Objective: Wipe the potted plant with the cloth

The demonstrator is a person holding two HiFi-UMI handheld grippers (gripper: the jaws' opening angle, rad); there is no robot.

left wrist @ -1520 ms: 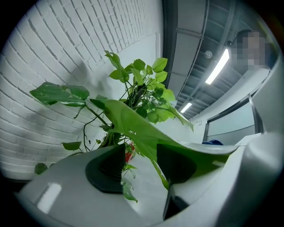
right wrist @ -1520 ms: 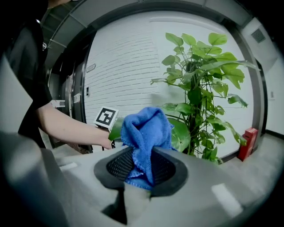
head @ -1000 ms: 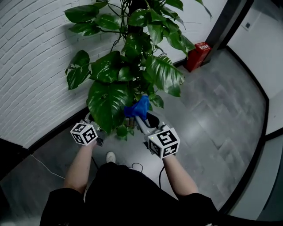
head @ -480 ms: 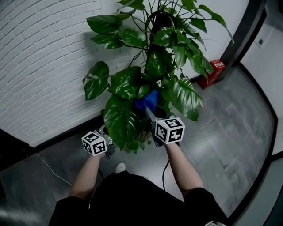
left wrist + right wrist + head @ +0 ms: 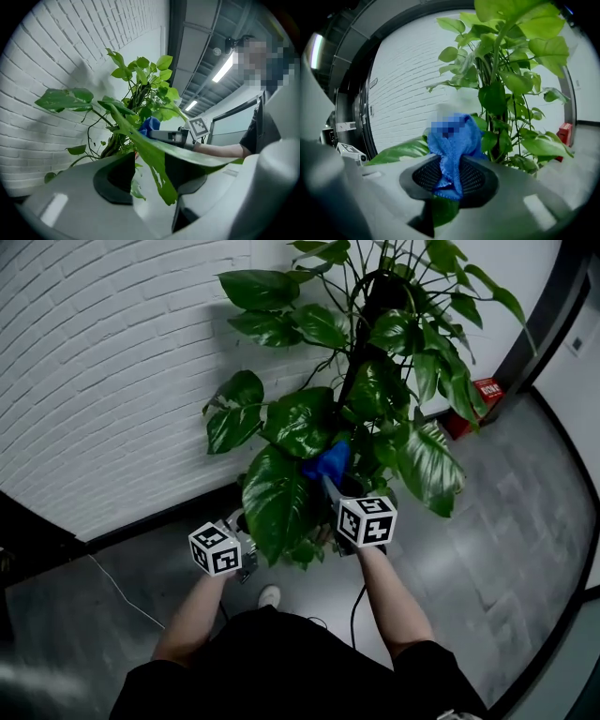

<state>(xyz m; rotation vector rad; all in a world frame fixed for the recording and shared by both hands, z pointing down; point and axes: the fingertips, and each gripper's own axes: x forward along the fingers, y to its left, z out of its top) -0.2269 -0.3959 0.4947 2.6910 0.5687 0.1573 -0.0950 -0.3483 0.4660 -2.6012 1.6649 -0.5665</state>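
Observation:
The potted plant (image 5: 375,381) stands against the white brick wall, with broad green leaves on dark stems. My right gripper (image 5: 328,480) is shut on a blue cloth (image 5: 327,463), which sits among the leaves above one big hanging leaf (image 5: 277,502). In the right gripper view the cloth (image 5: 452,140) bunches up out of the shut jaws (image 5: 449,176). My left gripper (image 5: 248,555) is at that leaf's lower left edge. Its jaws (image 5: 150,176) stand apart, with the leaf (image 5: 154,154) running edge-on between them and lying over the right one. The left gripper view also shows the cloth (image 5: 149,125).
The plant's dark pot (image 5: 354,487) shows just behind the right gripper. A red box (image 5: 473,397) stands on the grey floor by the wall, right of the plant. A thin cable (image 5: 122,592) lies on the floor at the left. The person's shoe (image 5: 269,596) is below the leaf.
The right gripper has carried the cloth farther in along the big leaf toward the plant's stems. The left gripper stays by the leaf's edge. The head view has shifted, so the plant sits more to the right.

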